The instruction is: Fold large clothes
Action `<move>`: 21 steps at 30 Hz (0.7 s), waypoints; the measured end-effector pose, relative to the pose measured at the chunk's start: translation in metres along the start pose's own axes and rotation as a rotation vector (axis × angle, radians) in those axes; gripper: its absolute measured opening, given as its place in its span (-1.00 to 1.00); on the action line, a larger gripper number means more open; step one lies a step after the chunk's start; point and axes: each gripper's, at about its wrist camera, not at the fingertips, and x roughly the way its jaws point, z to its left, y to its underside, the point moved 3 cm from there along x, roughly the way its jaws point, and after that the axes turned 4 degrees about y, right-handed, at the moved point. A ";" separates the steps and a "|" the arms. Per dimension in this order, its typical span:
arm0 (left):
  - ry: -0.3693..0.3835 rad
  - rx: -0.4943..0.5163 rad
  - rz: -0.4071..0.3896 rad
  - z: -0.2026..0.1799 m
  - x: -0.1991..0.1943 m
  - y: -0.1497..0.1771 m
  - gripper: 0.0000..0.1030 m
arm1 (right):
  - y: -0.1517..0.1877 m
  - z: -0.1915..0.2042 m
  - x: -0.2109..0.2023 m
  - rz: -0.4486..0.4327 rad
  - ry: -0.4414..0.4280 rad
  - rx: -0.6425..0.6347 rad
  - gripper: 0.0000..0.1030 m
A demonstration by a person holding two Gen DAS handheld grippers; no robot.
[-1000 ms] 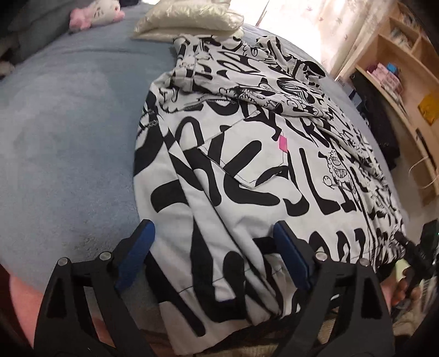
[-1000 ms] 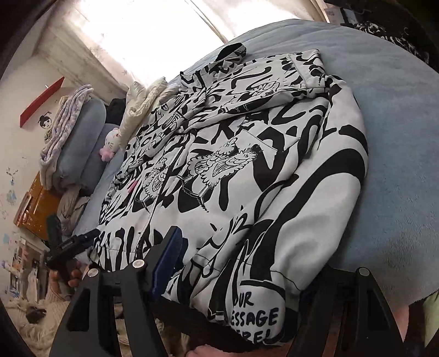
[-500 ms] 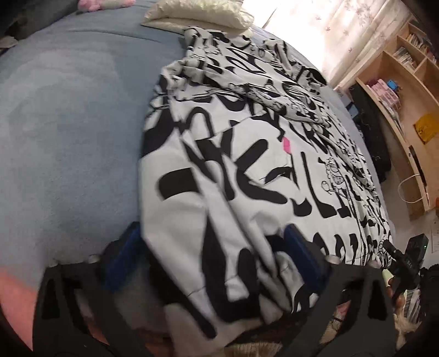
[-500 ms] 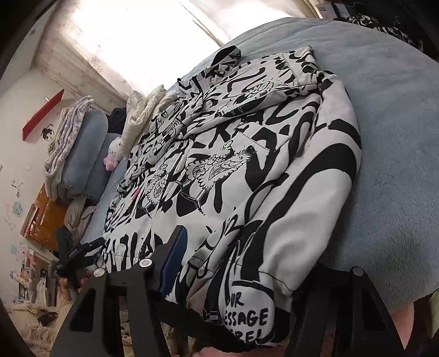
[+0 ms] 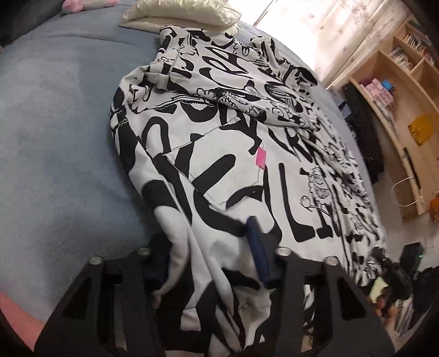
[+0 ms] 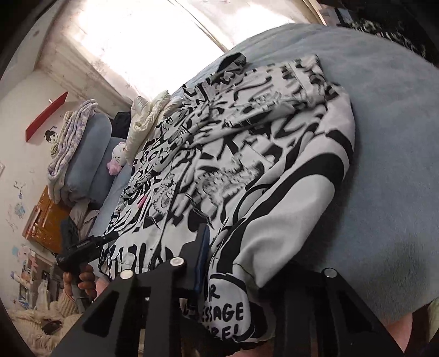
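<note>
A large white jacket with black graffiti print [image 5: 219, 153] lies spread on a blue bed [image 5: 55, 137]; it also shows in the right wrist view [image 6: 260, 164]. My left gripper [image 5: 211, 261] is shut on the jacket's near hem, cloth bunched between its blue pads [image 5: 258, 255]. My right gripper [image 6: 233, 269] is shut on the hem's other corner, near the printed words; its right finger is hidden under the cloth. Both sleeves lie folded across the jacket's upper part.
A cream pillow [image 5: 181, 13] and a pink plush toy [image 6: 116, 159] sit at the head of the bed. Wooden shelves [image 5: 397, 90] stand beside the bed. Folded bedding [image 6: 71, 142] is stacked by the wall.
Both grippers moved forward onto the jacket's near hem and closed on it. The cloth now bunches up between the fingers.
</note>
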 end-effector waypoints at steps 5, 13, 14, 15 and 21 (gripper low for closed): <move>-0.068 -0.042 -0.038 -0.017 -0.016 -0.007 -0.84 | -0.018 0.027 -0.032 -0.105 -0.028 -0.074 -0.68; -0.027 -0.016 -0.107 -0.050 -0.094 0.004 -0.87 | -0.023 0.058 -0.085 -0.153 -0.077 -0.186 -0.71; -0.017 -0.023 -0.100 -0.050 -0.101 0.005 -0.87 | -0.024 0.059 -0.091 -0.142 -0.078 -0.198 -0.71; -0.006 -0.033 -0.085 -0.048 -0.111 0.008 -0.87 | -0.023 0.060 -0.099 -0.135 -0.076 -0.213 -0.71; 0.089 -0.161 -0.032 -0.026 -0.134 0.008 -0.87 | -0.038 0.057 -0.124 -0.129 -0.108 -0.153 -0.71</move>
